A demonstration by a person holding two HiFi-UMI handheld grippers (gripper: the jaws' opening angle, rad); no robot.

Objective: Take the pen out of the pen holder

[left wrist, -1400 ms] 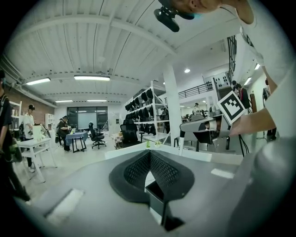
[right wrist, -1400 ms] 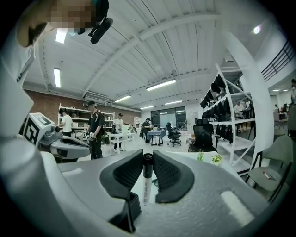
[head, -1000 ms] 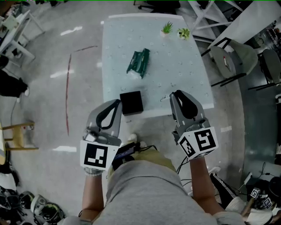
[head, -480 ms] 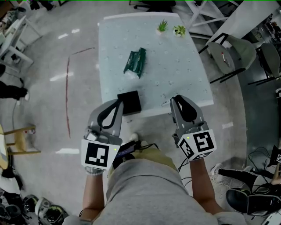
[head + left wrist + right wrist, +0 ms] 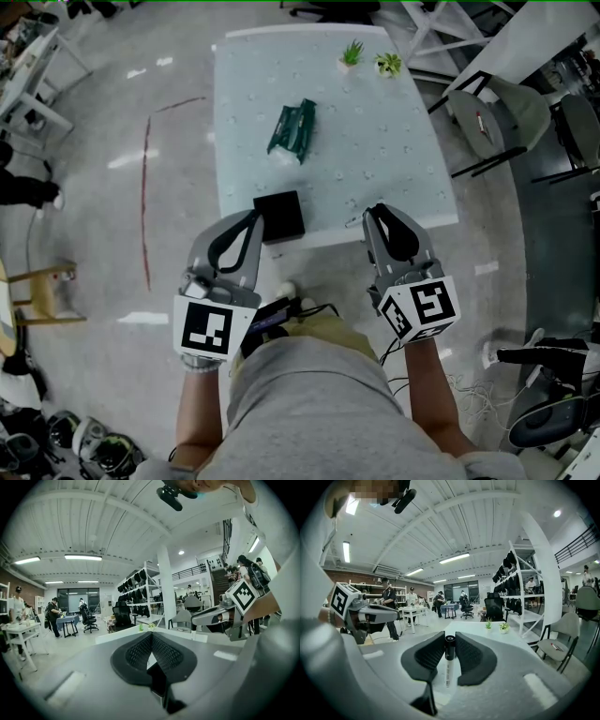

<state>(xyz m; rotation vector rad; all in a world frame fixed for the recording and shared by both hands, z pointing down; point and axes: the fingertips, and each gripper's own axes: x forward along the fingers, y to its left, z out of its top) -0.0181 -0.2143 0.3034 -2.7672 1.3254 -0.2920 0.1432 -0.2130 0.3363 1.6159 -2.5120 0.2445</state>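
My right gripper [image 5: 382, 212] is shut on a white pen with a black cap [image 5: 447, 663]. The pen stands upright between the pads, its cap at the fingertips [image 5: 449, 640]. The black square pen holder [image 5: 279, 217] sits at the near edge of the pale table [image 5: 384, 150], left of the right gripper and apart from it. My left gripper [image 5: 247, 225] hovers at the holder's left side; its jaws [image 5: 151, 637] meet at the tips with nothing between them. In the left gripper view the right gripper [image 5: 220, 616] shows at the right.
A green pouch [image 5: 292, 128] lies mid-table. Two small potted plants [image 5: 352, 54] [image 5: 390, 66] stand at the far edge. A chair [image 5: 497, 122] is right of the table and a wooden stool [image 5: 37, 291] at far left. Cables and gear lie on the floor at lower right.
The right gripper has sunk slightly with the pen still held. The left gripper has stayed in place. The head view has shifted a little.
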